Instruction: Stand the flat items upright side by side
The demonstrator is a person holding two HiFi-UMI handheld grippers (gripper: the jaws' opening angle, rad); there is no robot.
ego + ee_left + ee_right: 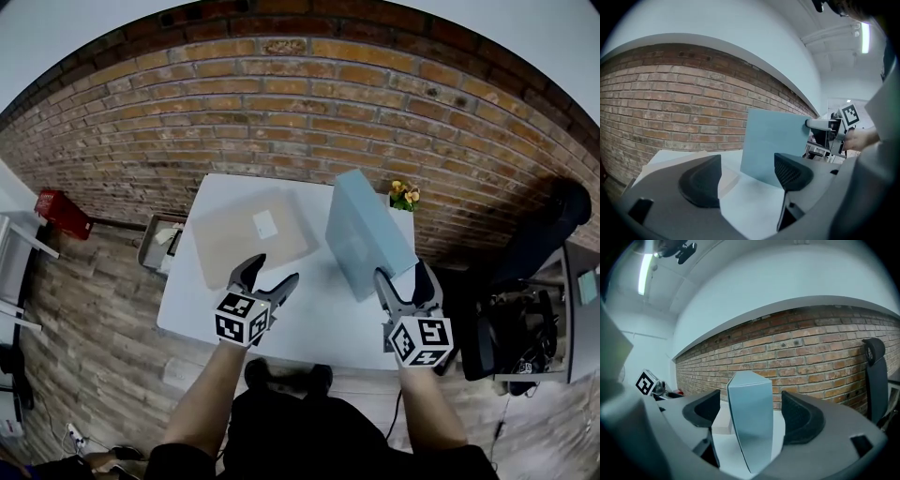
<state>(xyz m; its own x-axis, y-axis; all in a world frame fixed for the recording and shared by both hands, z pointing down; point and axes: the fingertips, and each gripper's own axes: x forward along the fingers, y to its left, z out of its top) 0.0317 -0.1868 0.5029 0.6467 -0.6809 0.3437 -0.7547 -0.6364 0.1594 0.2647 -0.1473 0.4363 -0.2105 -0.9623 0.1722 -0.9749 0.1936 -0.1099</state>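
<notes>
Over on the far left, down on the wooden floor, sits a red box (63, 214), and next to the tabletop's left edge there's a grey bin (159, 246) with some pale bits inside. Now onto the white tabletop (309, 323) itself: a brown flat parcel (239, 244) lies flat on its left half, white label (265, 224) facing up, not yet stood up. Just at its near edge hovers the left gripper (275, 268), jaws spread apart and nothing between them. Its own view confirms that: bare tabletop and a corner of the parcel beyond the two black pads (790, 171), no contact with either.

Moving to the right half, the light blue flat box (366, 234) is standing on its edge, apart from the brown parcel. It looks upright, though the lens bends things enough that a slight lean can't be ruled out. The right gripper (401, 272) is at its near end, and the right gripper view shows the box (752, 423) sitting between the jaws with a sliver of gap on either side, so the jaws straddle it without pressing on it.

Behind the box, at the back right corner of the tabletop, a small bunch of yellow and orange flowers (405, 195) stands by the brick wall (281, 103). Further right, off the tabletop, is a black office chair (548, 234)
</notes>
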